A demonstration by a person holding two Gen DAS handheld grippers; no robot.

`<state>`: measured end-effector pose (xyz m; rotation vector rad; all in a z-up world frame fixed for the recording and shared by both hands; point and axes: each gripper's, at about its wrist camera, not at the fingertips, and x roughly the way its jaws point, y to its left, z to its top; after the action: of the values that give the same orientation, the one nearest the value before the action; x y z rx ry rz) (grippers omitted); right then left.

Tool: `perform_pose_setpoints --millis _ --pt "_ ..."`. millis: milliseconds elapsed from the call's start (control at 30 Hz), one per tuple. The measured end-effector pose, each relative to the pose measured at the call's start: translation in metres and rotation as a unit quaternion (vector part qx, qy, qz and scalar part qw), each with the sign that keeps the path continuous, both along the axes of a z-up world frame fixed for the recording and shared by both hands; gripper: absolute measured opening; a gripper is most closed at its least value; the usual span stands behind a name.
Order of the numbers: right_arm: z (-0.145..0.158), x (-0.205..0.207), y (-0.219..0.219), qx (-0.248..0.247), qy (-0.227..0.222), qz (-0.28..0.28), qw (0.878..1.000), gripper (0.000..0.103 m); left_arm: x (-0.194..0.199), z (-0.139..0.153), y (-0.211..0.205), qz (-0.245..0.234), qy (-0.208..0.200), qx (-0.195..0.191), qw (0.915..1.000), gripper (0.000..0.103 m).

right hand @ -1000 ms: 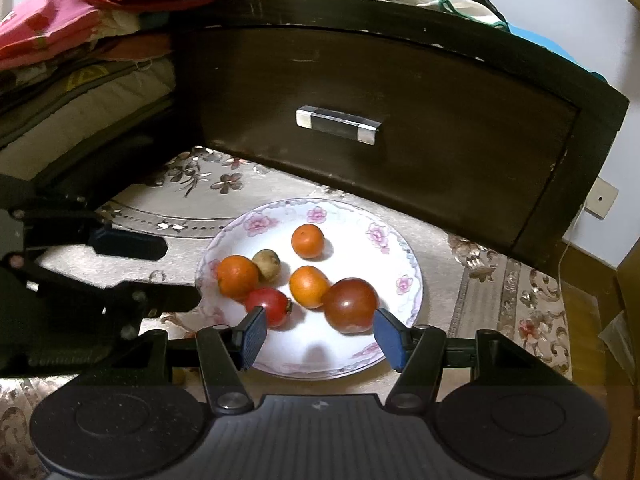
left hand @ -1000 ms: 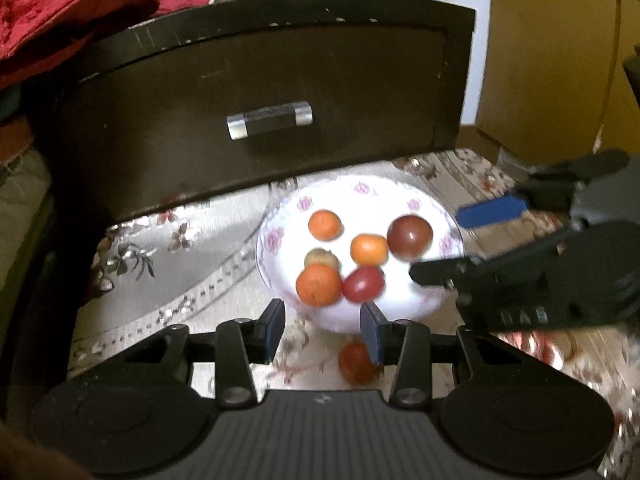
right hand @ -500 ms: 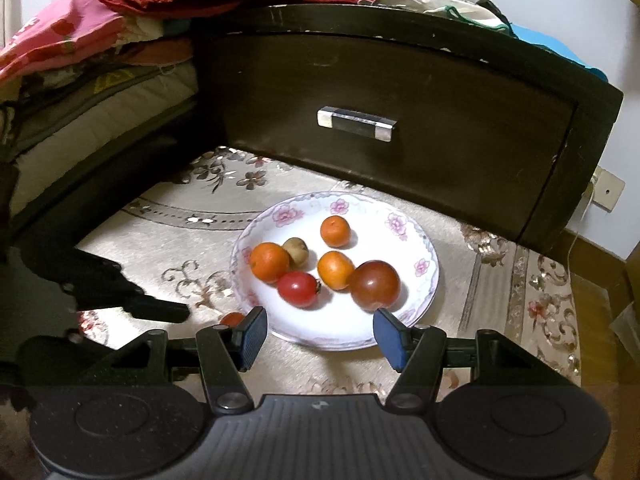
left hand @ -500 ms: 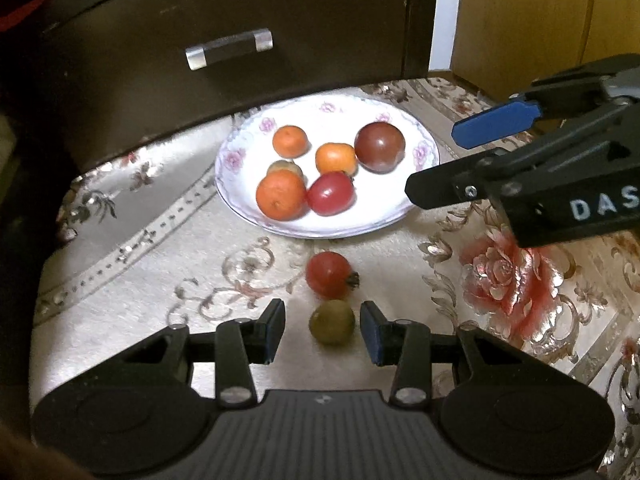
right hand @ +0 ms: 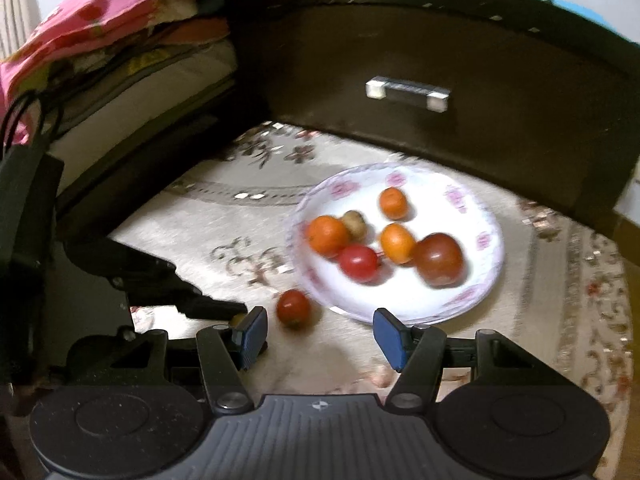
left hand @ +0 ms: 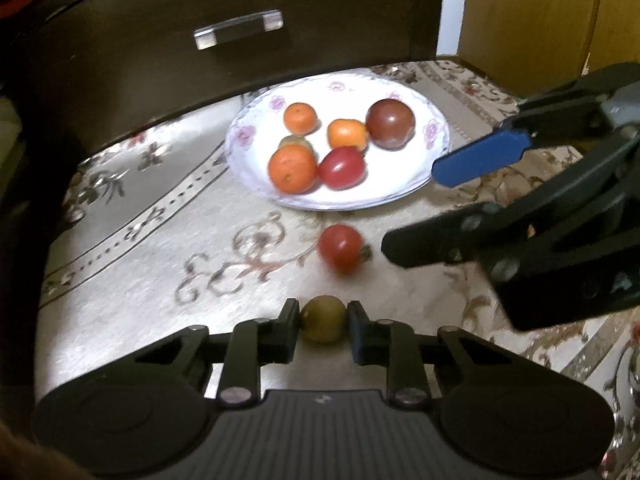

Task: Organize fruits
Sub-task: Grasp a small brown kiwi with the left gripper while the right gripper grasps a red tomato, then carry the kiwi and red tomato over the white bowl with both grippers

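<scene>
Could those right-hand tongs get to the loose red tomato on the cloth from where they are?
Probably yes. The right tongs stand open and empty, and the red tomato lies just ahead of them on bare cloth, beside the plate, with nothing between.

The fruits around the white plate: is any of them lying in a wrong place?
Yes, two lie off the plate. A red tomato lies on the patterned cloth just in front of it. A small greenish-brown fruit lies nearer still, with the left gripper shut on it.
</scene>
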<state>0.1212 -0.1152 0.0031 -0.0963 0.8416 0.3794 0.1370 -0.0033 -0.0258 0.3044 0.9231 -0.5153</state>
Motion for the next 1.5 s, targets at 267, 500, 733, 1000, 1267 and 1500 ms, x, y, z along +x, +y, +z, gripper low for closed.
perform_pose_setpoints --millis 267,500,733,1000,1267,1500 --pt "-0.020 0.019 0.025 0.019 0.027 0.029 0.999 0.050 0.001 0.000 0.013 0.006 0.013 0.008 0.9999 0.032" --pt "-0.038 0.034 0.032 0.014 0.040 0.012 0.999 0.044 0.002 -0.001 0.014 0.007 0.015 0.003 0.9999 0.033" --pt "-0.041 0.039 0.022 0.008 0.047 -0.007 0.999 0.023 0.000 0.000 0.012 0.011 0.012 0.005 0.9999 0.032" --pt "-0.026 -0.005 0.001 -0.017 0.062 -0.001 0.998 0.023 -0.019 0.008 0.002 -0.009 0.016 0.004 0.9998 0.032" --pt "-0.031 -0.045 -0.013 -0.072 0.076 0.011 0.994 0.025 -0.035 0.003 -0.015 -0.033 0.015 0.021 0.9991 0.032" --pt "-0.034 -0.045 -0.013 -0.070 0.067 0.010 0.995 0.041 -0.036 0.003 -0.015 -0.025 0.014 0.033 0.9990 0.046"
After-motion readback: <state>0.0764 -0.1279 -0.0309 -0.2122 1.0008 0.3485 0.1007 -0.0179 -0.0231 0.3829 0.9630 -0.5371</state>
